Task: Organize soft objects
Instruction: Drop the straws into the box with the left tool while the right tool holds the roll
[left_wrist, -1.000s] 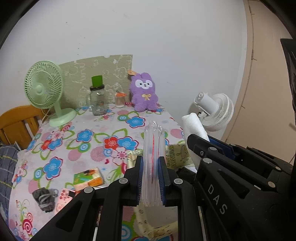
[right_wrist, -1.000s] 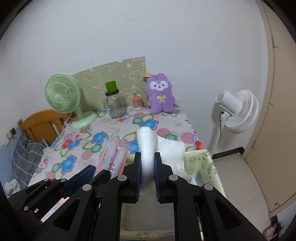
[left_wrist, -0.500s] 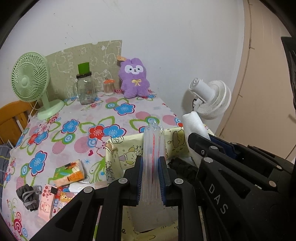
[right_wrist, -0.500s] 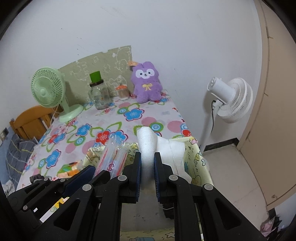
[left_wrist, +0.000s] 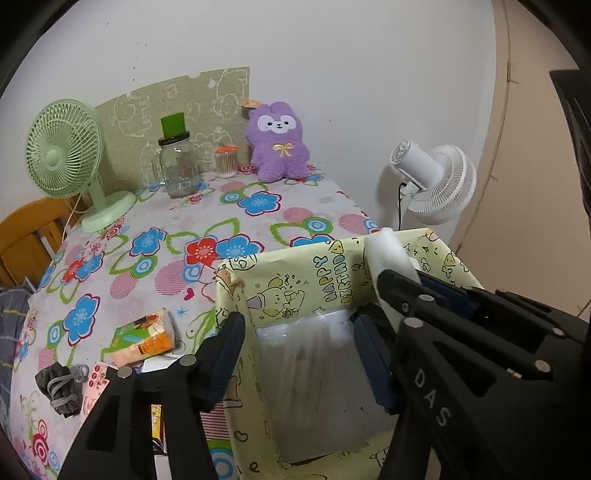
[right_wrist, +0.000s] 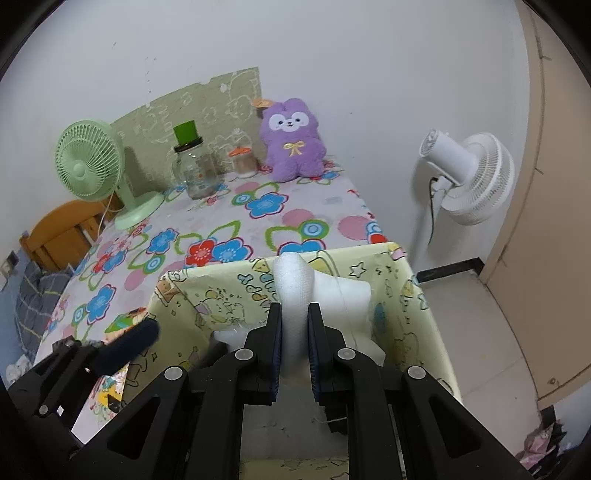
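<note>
Flowered tablecloth table (left_wrist: 258, 221) with green fan (left_wrist: 70, 158), glass jar (left_wrist: 179, 162), purple plush (left_wrist: 279, 144), tissue pack (left_wrist: 144, 338), yellow box (left_wrist: 295, 280).

White wall (left_wrist: 369, 74), wooden chair (left_wrist: 26, 236)

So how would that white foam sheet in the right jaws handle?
The foam sheet probably weighs little and squashes easily: it pinches thin between the shut right gripper. It seems floppy, since its free part droops into the box.

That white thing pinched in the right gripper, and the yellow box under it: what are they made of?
White sheet: looks like soft packing foam, matte, finely dimpled, squashed where the right gripper pinches it. Yellow box: seemingly cardboard covered in glossy cartoon gift wrap; creased corners suggest paper.
</note>
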